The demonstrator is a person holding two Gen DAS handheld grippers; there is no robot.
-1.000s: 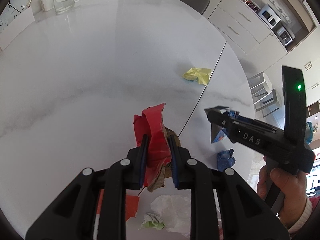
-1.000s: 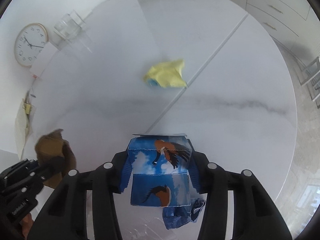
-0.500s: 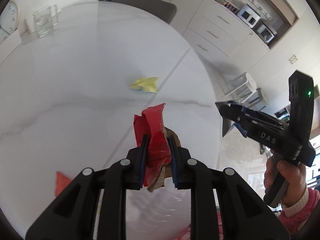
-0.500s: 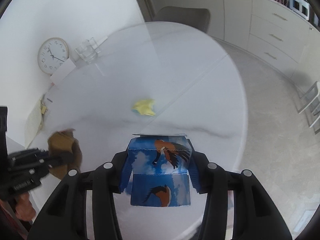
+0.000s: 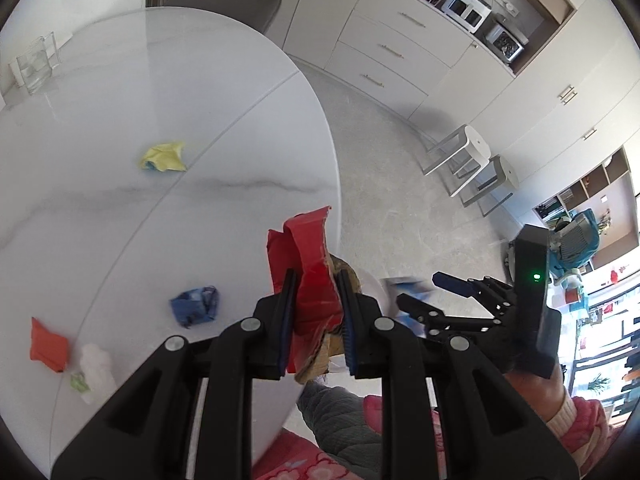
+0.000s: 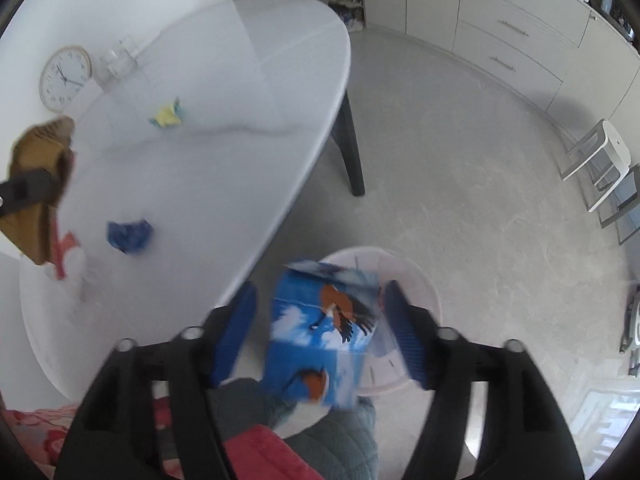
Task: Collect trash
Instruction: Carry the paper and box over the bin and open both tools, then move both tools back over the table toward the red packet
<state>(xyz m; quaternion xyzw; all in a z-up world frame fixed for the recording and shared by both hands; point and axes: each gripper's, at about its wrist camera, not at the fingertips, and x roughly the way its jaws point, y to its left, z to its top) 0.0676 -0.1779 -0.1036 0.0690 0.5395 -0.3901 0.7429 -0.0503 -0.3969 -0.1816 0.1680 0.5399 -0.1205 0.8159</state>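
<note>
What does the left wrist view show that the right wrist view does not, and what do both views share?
Only the left wrist view shows the left gripper shut on a red wrapper, and the orange scrap.

Only the right wrist view shows the wall clock, the pink bin and the table leg.

Both show the yellow scrap, the blue scrap, and the blue carton between the right gripper's open jaws, which have just been opening.

The right gripper [image 6: 320, 336] now hangs past the table [image 6: 224, 184] edge, above a pale bin [image 6: 416, 280]. Its jaws have just been opening; the blue carton [image 6: 320, 332] sits loose between them, touching neither pad.
</note>
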